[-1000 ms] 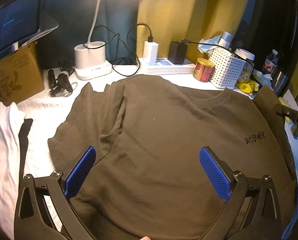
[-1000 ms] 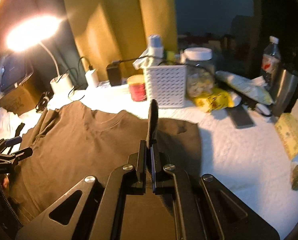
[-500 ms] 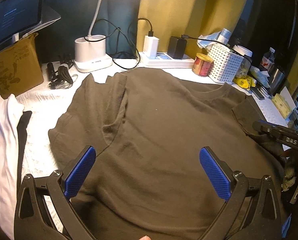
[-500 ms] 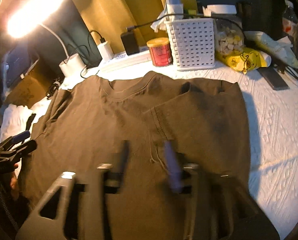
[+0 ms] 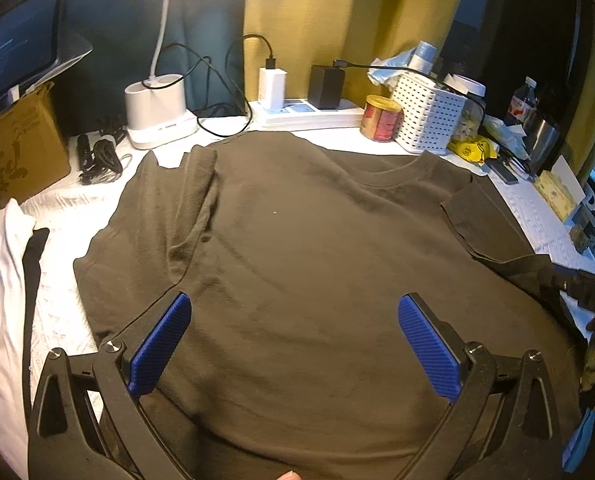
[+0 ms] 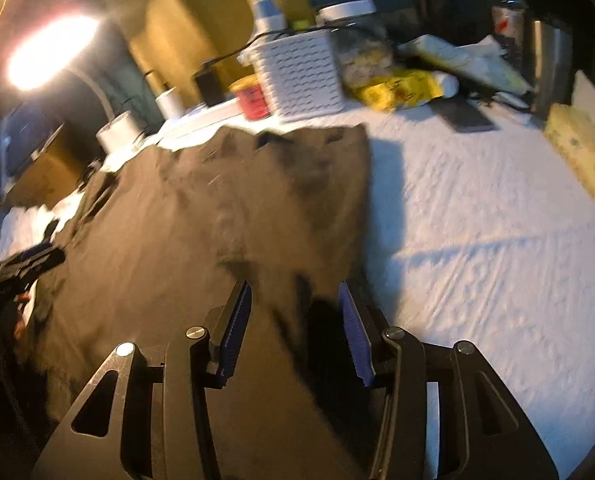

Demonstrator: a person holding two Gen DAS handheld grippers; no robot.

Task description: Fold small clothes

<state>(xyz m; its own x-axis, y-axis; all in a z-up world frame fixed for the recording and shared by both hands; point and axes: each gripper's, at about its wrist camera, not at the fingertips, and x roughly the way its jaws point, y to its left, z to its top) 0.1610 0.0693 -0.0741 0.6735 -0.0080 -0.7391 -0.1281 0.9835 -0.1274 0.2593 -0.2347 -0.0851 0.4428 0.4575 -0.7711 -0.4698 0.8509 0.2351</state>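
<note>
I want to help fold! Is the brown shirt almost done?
Not yet. Done: one sleeve is folded in over the brown shirt. In hand: nothing; the left claw and right claw are open above it. Left: the other sleeve and the body.

A lived-in room at home, lamp-lit. A white textured cloth [image 6: 477, 240] covers the surface; at its far edge stand a power strip [image 5: 309, 114] with chargers, a white basket [image 5: 427, 118], a snack jar [image 5: 471, 106] and a cardboard box [image 5: 15, 140] far left.
</note>
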